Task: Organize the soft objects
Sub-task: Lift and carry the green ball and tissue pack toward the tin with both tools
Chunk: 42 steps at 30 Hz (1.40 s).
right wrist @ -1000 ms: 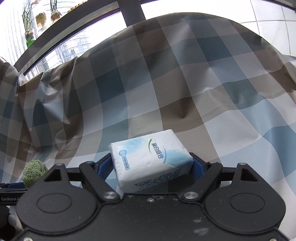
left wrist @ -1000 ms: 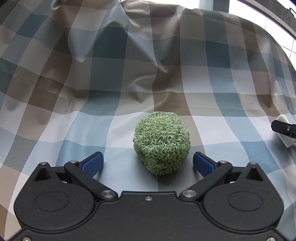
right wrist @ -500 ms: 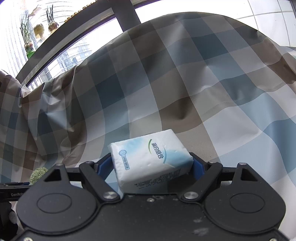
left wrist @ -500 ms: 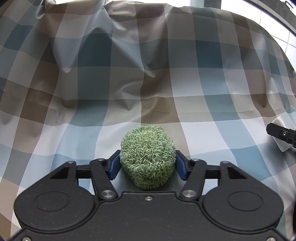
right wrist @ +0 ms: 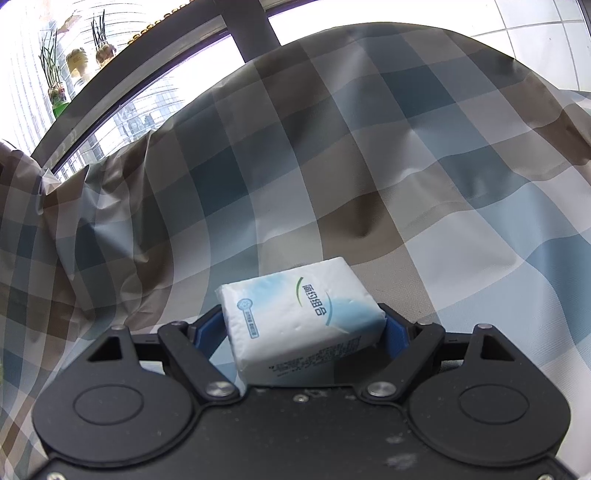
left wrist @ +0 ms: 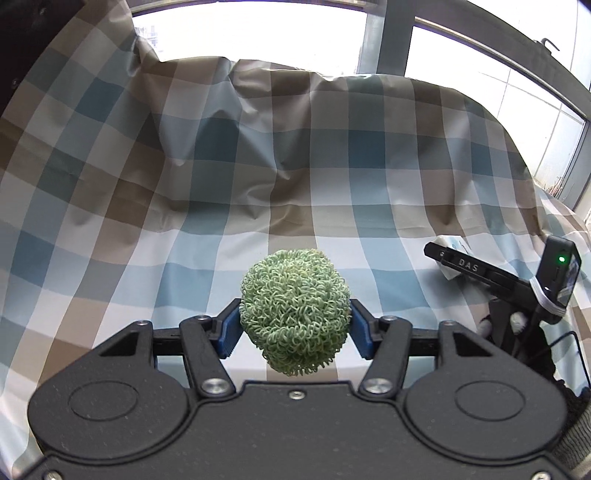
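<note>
Scrubber ball [left wrist: 294,309], green and made of curled loops, sits squarely between the jaws of your left gripper [left wrist: 294,332]. Both blue pads [left wrist: 229,330] press into its sides at about mid-height, so the jaws are closed on it at a fairly narrow gap; within the last second they have been closing, with the ball between them. The ball bulges forward past the pad tips and hangs a little below them, and it appears clear of the checked cloth [left wrist: 258,177], which lies spread under it and rises in folds toward the window [left wrist: 258,33] at the back.

Your right gripper [right wrist: 304,328] has its jaws set wide around a tissue pack [right wrist: 301,319], white with pale blue and green print. The pack lies skewed between the blue pads [right wrist: 396,334]: its right end butts against the right pad, its left end meets the left pad, and its near face reaches back toward the gripper body. The grip is firm on both ends. Whether the pack rests on the cloth beneath cannot be told.

In the left wrist view the right gripper shows at the right edge, one black finger marked DAS against the white of the pack. Potted plants [right wrist: 59,85] stand on the window ledge at upper left of the right wrist view.
</note>
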Available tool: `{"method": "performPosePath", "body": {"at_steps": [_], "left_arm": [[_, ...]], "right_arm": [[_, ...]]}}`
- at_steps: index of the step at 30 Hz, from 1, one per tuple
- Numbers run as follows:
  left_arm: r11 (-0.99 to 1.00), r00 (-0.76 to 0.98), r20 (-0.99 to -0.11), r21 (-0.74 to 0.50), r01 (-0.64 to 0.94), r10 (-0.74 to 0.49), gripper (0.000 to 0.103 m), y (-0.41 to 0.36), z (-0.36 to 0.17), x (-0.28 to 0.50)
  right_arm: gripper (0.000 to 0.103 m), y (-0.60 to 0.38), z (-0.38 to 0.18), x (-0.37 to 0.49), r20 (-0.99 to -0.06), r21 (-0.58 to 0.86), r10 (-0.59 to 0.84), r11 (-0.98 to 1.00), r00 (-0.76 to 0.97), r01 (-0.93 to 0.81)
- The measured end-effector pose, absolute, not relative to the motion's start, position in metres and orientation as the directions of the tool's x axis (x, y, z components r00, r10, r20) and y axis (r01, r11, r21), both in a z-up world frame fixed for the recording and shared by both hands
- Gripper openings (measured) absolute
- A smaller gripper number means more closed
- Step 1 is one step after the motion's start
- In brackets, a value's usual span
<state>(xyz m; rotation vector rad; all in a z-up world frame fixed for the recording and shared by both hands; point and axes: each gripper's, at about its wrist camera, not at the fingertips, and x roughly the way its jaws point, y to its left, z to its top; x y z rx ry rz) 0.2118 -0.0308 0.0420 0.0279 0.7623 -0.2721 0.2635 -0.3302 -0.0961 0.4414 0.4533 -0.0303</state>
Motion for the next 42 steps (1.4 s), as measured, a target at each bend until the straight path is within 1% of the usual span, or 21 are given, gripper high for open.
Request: {"method": "performPosePath", "body": {"at_steps": [6,12,19,25,34,39,42], "left_arm": [[0.975,0.685,-0.708,-0.022,0.223,-0.172,0.056,-0.021,0.041,0.161],[0.974,0.633,-0.747,-0.084,0.212,-0.202,0.056,-0.01,0.033,0.125],[0.973,0.625,-0.751,-0.105,0.204,-0.212,0.056,-0.005,0.027,0.097],[0.965,0.617,-0.746,-0.143,0.219,-0.25,0.056,-0.008,0.022,0.078],[0.956,0.612,-0.739,-0.161,0.245,-0.281,0.056,-0.01,0.021,0.06],[0.952,0.612,-0.736,-0.164,0.257,-0.292,0.056,-0.008,0.022,0.054],[0.952,0.614,-0.733,-0.162,0.258,-0.291,0.056,-0.007,0.023,0.05]], "right_arm": [[0.085,-0.328,-0.096,0.265,-0.436,0.397,0.063,0.909,0.898,0.129],[0.085,-0.327,-0.096,0.266,-0.445,0.383,0.057,0.914,0.894,0.132],[0.085,-0.323,-0.095,0.27,-0.466,0.347,0.04,0.927,0.884,0.141],[0.085,-0.309,-0.092,0.276,-0.515,0.241,-0.013,0.958,0.857,0.159],[0.085,-0.277,-0.088,0.282,-0.602,0.006,-0.134,0.985,0.787,0.172],[0.084,-0.27,-0.076,0.267,-0.657,-0.036,-0.137,0.988,0.742,0.151],[0.084,-0.264,-0.061,0.246,-0.659,-0.078,-0.151,0.988,0.736,0.132]]}}
